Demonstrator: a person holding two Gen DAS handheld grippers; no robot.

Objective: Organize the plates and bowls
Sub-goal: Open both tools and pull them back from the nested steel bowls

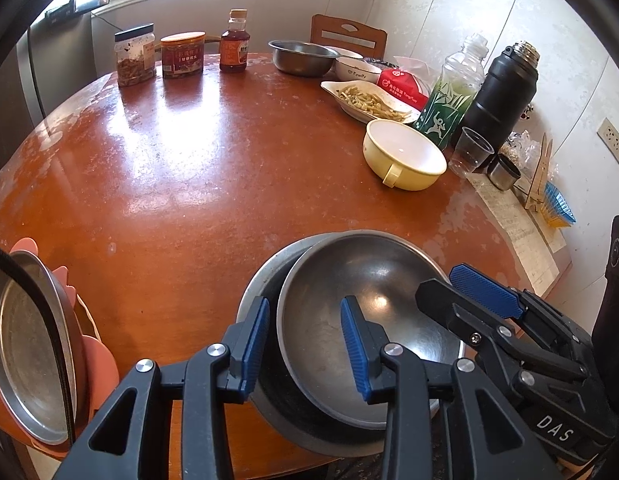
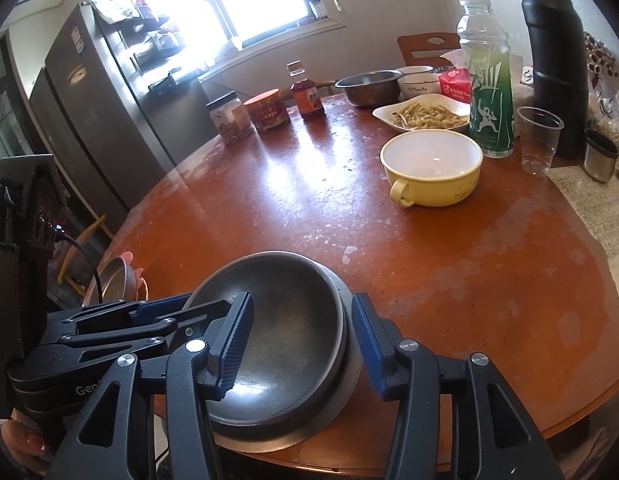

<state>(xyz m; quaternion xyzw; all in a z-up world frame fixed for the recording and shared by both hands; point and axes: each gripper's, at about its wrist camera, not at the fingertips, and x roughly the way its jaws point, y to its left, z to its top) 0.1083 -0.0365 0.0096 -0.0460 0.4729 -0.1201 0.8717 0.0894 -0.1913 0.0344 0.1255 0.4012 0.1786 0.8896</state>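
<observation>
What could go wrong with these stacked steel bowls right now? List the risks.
1. The upper steel bowl sits tilted and off-centre in the lower steel bowl; it may slide or clatter if released.
2. The stack overhangs the near edge of the table, so a nudge could tip it off.
3. The left gripper and right gripper both straddle the rim with open jaws, close together; they could collide.

The left gripper [image 1: 305,344] stood open, its fingers straddling the near-left rim of a steel bowl [image 1: 369,320] nested tilted in a larger bowl [image 1: 253,292]. The right gripper [image 1: 469,292] reached in from the right. Far ahead sat a yellow cup [image 1: 405,156].
</observation>
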